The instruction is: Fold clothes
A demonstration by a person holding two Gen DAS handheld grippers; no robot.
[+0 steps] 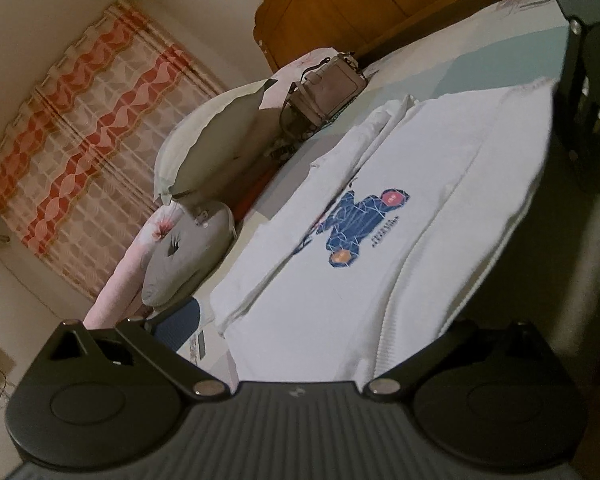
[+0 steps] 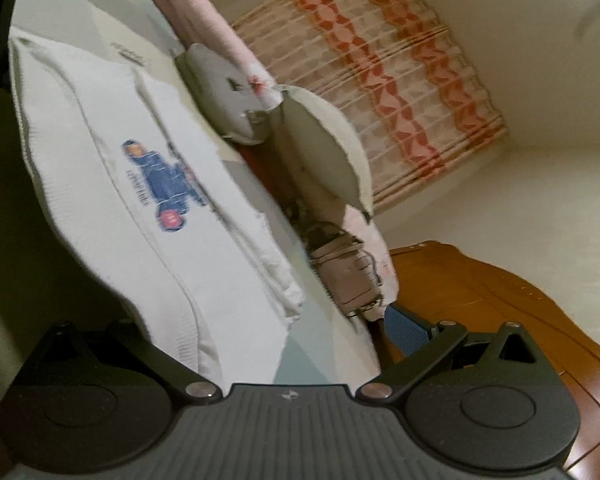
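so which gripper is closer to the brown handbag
Right. The right gripper has one blue pad just beside the handbag. The left gripper is at the opposite end of the white top, by the grey cushion.
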